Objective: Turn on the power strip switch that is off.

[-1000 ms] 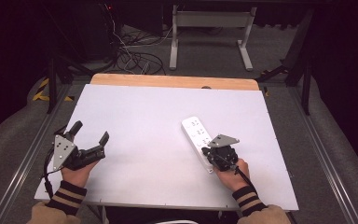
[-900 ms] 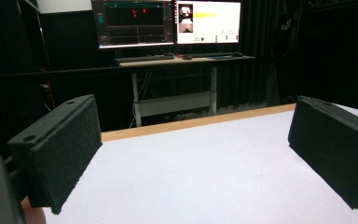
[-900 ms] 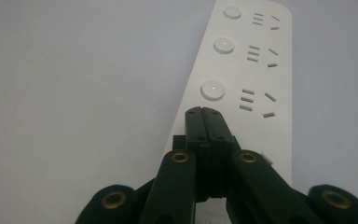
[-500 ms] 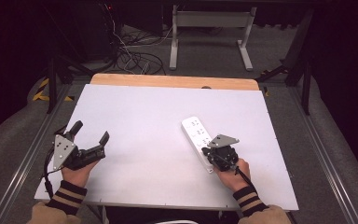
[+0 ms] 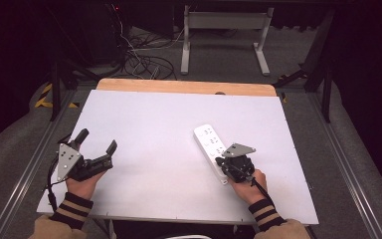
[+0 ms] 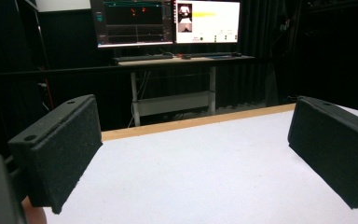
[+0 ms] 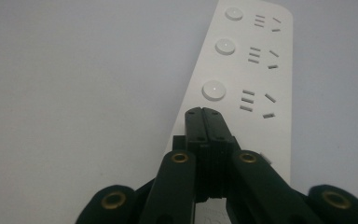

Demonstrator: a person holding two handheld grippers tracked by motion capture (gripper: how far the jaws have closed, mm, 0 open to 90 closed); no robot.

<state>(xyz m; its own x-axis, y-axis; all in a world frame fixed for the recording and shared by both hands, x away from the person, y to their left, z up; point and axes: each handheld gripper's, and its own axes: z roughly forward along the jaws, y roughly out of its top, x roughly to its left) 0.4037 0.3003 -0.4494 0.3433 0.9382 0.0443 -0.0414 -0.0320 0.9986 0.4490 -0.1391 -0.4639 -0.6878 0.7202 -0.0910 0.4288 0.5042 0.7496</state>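
Resting on the near right part of the white table (image 5: 169, 124), right hand (image 5: 246, 183) with striped cuff, palm down, wrist bent a little toward the middle. Holding the right gripper (image 5: 227, 164), pointed away and a bit left, tipped down at the white power strip (image 5: 211, 147). Jaws pressed tight together, nothing caught between them. Seen up close from the right gripper view: right gripper's closed tips (image 7: 207, 116) sitting over the near part of the power strip (image 7: 247, 70), just below the closest round button (image 7: 213, 90). Hard to tell whether touching the plastic or hanging just above it. Three round buttons in a row, each with plug holes beside it.

Lying flat on the table, the power strip, slanted, far end pointing away and left, near end tucked under the right gripper.

Resting on the near left corner, left hand (image 5: 82, 181), also with a striped cuff, well apart from the power strip. Holding the left gripper (image 5: 98, 142) pointed away and a little right, lying low and nearly level. Jaws spread wide, nothing held. Shown in the left gripper view: two black pads (image 6: 60, 154) far apart with bare table between, wooden table edge (image 6: 191, 122) beyond, and lit screens (image 6: 168, 21) on a desk far behind.
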